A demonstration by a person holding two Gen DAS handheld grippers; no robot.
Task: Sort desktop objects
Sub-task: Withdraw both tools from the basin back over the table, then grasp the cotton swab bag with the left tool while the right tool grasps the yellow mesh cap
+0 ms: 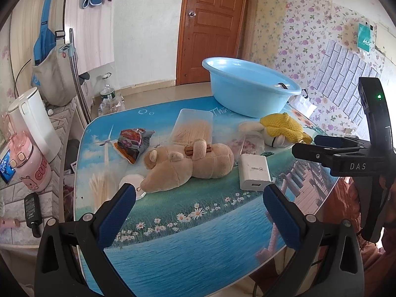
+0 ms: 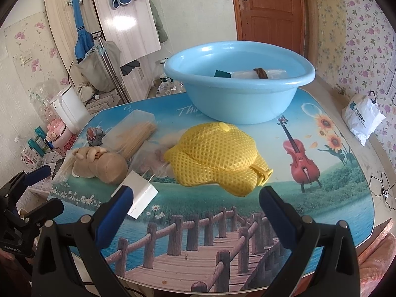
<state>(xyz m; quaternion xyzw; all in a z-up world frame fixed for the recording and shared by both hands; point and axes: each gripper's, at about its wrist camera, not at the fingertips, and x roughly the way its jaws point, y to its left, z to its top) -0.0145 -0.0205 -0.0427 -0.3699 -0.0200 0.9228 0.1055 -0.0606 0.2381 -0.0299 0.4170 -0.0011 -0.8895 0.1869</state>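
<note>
Meanwhile, both grippers, left gripper (image 1: 199, 204) and right gripper (image 2: 195, 206), are hovering with fingers wide apart and empty, the right facing the yellow mesh cap (image 2: 215, 157) lying before the light-blue plastic basin (image 2: 237, 84), seemingly the collecting bin.

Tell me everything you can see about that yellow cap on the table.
The yellow cap looks like soft open-mesh fabric, with a small button on its crown and an adjuster strap hanging toward the table's near side. It sits domed side up, draped over a pale soft thing, just before the blue basin. The open right tongs point at it without touching.
</note>
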